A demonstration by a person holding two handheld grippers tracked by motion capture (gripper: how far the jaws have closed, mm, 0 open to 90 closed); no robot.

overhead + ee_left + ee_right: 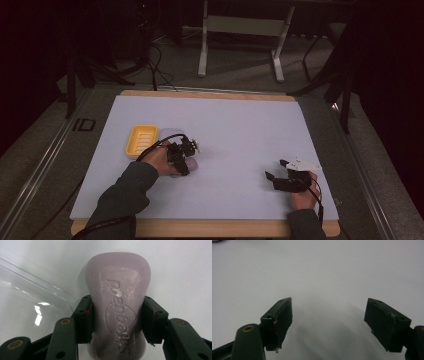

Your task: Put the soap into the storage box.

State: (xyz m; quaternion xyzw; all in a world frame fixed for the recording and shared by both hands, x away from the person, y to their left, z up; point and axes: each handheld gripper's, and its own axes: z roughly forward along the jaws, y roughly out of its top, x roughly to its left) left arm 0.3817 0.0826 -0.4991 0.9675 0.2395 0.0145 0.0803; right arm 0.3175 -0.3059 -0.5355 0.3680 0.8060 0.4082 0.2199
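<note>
Where pads press: soap bar [117, 307] between.

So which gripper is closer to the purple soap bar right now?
Left. The left gripper has the soap bar between its jaws, pads against its sides; the right gripper rests far off across the table, open.

A brand word stood embossed along the pale lilac soap [117, 305], above a stamped emblem outline; it ran upside down in the left gripper view and could not be read with certainty. Beside the bench, the floor [60, 150] bore the mark "ID".
</note>
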